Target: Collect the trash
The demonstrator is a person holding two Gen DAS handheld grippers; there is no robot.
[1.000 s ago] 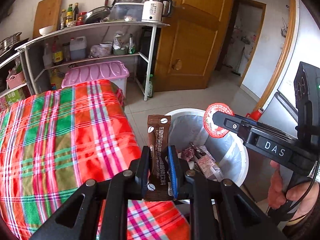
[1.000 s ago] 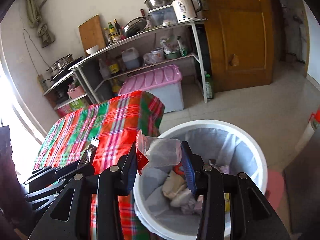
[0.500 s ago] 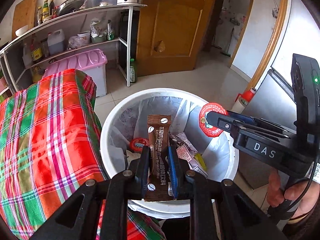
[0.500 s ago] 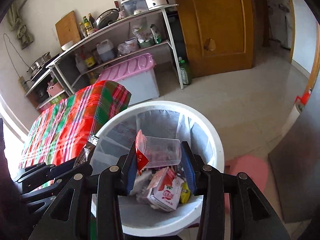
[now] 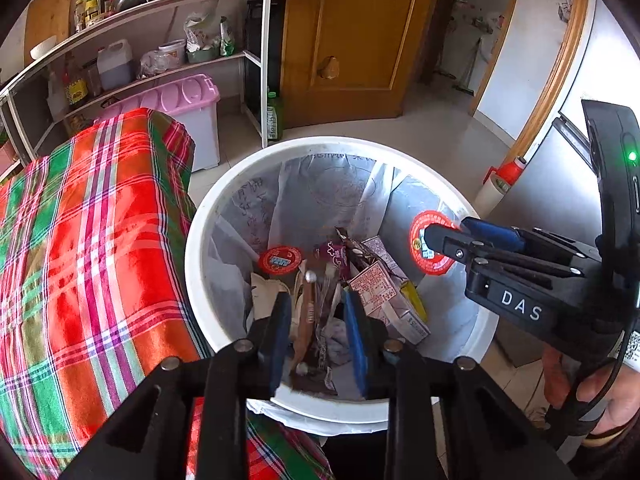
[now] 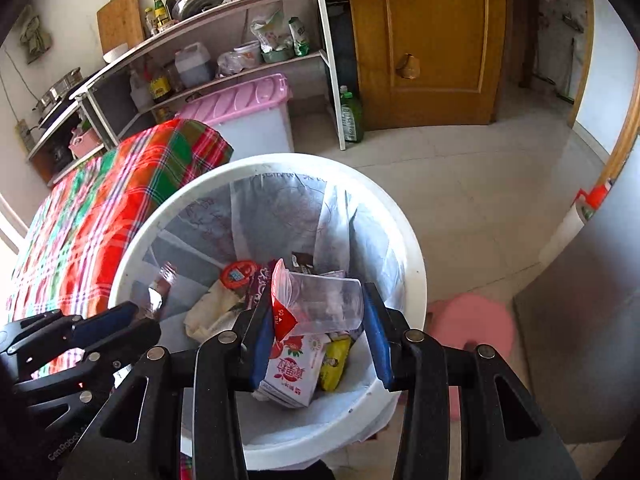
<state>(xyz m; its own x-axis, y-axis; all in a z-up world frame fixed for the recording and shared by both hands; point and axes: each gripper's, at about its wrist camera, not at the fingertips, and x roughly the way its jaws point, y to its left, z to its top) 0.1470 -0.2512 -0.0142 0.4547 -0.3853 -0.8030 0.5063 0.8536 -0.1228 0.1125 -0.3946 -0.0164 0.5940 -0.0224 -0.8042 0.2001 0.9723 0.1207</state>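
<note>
A brown snack wrapper hangs between the two blue-padded fingers of the left gripper, directly above the open trash bin. The jaws have just been opening, and a gap shows on each side of the wrapper, so the pads no longer press on it. The wrapper is long and narrow, dark brown, blurred, with small white dots near its top and bottom ends.

In the right wrist view, a clear plastic cup lies on its side between the fingers of the right gripper, also over the bin. The jaws are clamped on it, one pad at its mouth and one at its base. A red foil lid, peeled partly back, sticks up at the cup's mouth. From the left wrist view the same lid appears as a round red disc at the tip of the right gripper.

The bin is round and white, lined with a thin pale bag. Inside lie a red and white drink carton, a yellow packet, a round red lid and crumpled pale paper.

To the left of the bin, touching its rim, a table carries a red, green and white plaid cloth. Behind it stand a pink-lidded storage box, metal shelves with bottles and pots, and a wooden door. A person's hand grips the right gripper's handle at the lower right.
</note>
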